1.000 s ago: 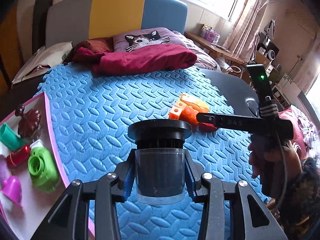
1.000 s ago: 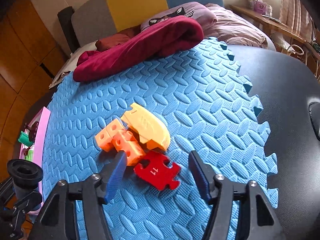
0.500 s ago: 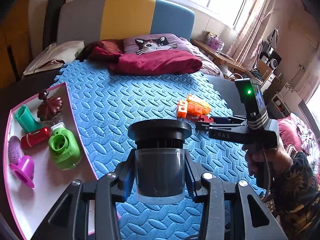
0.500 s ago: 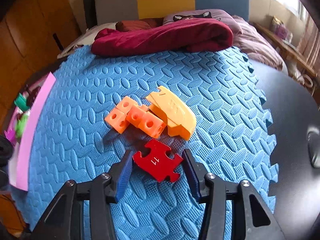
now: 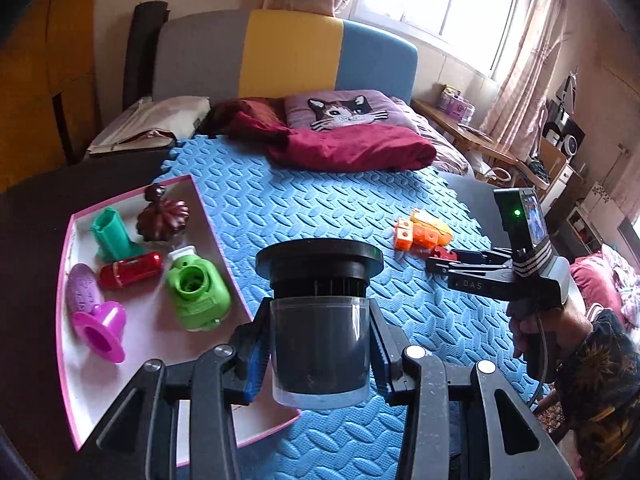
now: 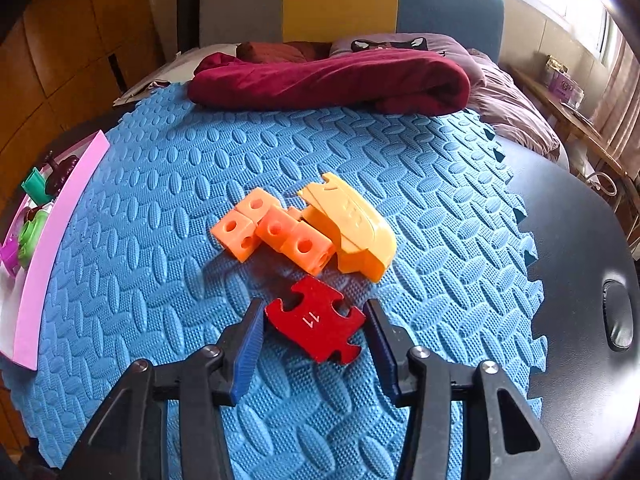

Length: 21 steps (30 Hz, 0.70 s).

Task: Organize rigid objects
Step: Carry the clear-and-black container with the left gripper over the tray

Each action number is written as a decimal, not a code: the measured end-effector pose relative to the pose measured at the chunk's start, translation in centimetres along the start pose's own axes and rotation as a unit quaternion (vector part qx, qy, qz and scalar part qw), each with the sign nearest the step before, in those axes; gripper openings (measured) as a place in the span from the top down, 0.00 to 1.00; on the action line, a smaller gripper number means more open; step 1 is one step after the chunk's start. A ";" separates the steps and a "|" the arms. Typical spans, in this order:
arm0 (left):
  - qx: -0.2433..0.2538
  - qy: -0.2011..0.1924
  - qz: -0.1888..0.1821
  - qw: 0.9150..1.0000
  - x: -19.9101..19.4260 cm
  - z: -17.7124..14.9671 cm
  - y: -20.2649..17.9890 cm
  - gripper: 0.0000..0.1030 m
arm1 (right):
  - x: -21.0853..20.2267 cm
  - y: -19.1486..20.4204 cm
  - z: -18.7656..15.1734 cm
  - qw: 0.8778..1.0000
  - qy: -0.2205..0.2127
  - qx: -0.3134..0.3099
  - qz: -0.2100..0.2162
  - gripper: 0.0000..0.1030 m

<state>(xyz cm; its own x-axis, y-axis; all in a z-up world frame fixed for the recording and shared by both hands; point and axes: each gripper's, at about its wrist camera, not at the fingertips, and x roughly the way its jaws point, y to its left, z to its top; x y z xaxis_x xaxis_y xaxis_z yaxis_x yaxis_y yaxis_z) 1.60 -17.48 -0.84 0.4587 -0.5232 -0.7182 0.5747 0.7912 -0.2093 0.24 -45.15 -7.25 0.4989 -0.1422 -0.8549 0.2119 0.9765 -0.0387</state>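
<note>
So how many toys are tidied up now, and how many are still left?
Done: six toys lie in the pink tray. In hand: the left gripper holds the dark jar, and the right gripper, jaws just closing, is around the red puzzle piece. Left on the blue mat: orange blocks and a yellow piece.

Blue foam mat [image 6: 420, 184] lies on a dark surface [image 6: 568, 216]. On the mat: red puzzle piece [image 6: 316, 322], orange blocks [image 6: 276, 234] w/ yellow piece [image 6: 352, 228] (touching), dark red blanket [image 6: 332, 80], pink-rimmed tray [image 5: 70, 320] at left edge.
</note>
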 end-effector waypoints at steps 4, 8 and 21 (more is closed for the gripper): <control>-0.009 -0.006 0.018 1.000 -0.6 -0.2 1.1 0.58 | 0.0 -0.2 0.0 1.000 0.000 0.005 0.003 0.52; -0.018 -0.007 0.029 0.999 -0.8 -0.4 2.1 0.58 | 0.1 -0.2 0.0 1.000 -0.003 0.008 0.003 0.51; -0.044 -0.004 0.047 0.998 -0.9 -1.3 4.7 0.58 | -0.1 0.1 -0.2 1.000 -0.010 -0.003 -0.004 0.52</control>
<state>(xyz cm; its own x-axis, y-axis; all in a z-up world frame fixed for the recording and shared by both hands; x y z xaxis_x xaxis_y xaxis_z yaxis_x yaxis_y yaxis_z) 3.00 -12.91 -2.01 0.5138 -0.4473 -0.7321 0.4673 0.8615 -0.1984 0.04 -44.96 -7.29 0.5142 -0.1529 -0.8440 0.2101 0.9764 -0.0489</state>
